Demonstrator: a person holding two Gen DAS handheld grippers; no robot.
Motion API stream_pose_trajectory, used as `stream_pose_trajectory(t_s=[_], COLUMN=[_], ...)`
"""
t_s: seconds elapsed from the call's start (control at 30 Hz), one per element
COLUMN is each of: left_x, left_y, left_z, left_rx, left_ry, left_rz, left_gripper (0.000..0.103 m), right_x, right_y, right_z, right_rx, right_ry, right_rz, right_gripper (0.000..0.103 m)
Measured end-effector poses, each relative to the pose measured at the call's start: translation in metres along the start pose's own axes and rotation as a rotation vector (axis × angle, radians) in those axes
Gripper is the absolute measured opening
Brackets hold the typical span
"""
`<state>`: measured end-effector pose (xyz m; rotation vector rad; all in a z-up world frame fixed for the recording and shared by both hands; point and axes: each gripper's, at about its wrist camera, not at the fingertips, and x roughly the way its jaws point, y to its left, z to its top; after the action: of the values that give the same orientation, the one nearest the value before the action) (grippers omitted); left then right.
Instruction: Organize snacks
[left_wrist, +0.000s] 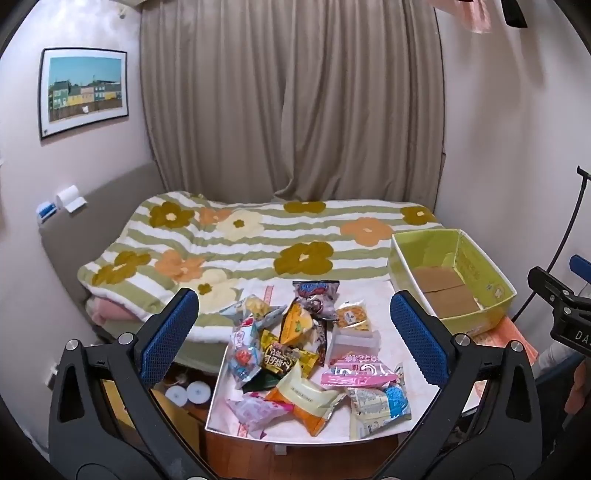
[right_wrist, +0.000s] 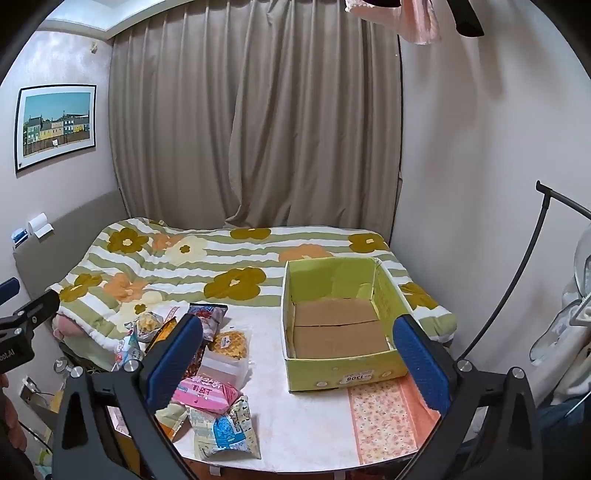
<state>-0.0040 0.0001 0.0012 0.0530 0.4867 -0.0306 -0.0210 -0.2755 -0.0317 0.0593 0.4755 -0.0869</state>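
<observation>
White table (right_wrist: 314, 417) bears piled snacks (left_wrist: 299, 354) beside a green box (right_wrist: 340, 325) (bare cardboard floor); 2 grippers, left (left_wrist: 293, 332) and right (right_wrist: 297, 363), gape wide, holding nothing.

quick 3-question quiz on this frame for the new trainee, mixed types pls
1. True or false: the green cardboard box already has snack packets in it.
2. Multiple choice: the pile of wrapped snack packets on the white tabletop lies where, seen from the right wrist camera? A) left of the box B) inside the box C) on the flowered striped blanket
3. Fill in: the left gripper and right gripper both have their blue-padded fingers ____, holding nothing.

Key:
1. False; only its brown cardboard floor shows.
2. A
3. open
</observation>
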Motion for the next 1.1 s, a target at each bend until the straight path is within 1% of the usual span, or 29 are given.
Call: stream_pose_trajectory(t_s=[0.13, 0.4, 0.67, 0.93, 1.1], left_x=[0.0, 0.0, 0.0, 0.002, 0.003], left_y=[-0.002, 0.0, -0.003, -0.001, 0.001], left_z=[0.0, 0.001, 0.004, 0.004, 0.004], left_rx=[0.002, 0.002, 0.015, 0.012, 0.005], left_ry=[-0.003, -0.003, -0.031, -0.035, -0.035], left_rz=[0.01, 0.002, 0.013, 0.01, -0.005], left_gripper=[0.103, 0.103, 0.103, 0.103, 0.103], right_x=[0.0, 0.003, 0.007, 0.01, 0.011], right_y=[-0.002, 0.0, 0.0, -0.004, -0.004], right_z=[0.002, 0.002, 0.004, 0.006, 0.005], right_rx=[-0.001, -0.004, -0.005, 0.003, 0.002], right_ry=[0.003, -0.002, -0.008, -0.012, -0.012], right_rz=[0.0, -0.002, 0.005, 0.008, 0.008], right_gripper=[0.103, 0.103, 0.103, 0.103, 0.103])
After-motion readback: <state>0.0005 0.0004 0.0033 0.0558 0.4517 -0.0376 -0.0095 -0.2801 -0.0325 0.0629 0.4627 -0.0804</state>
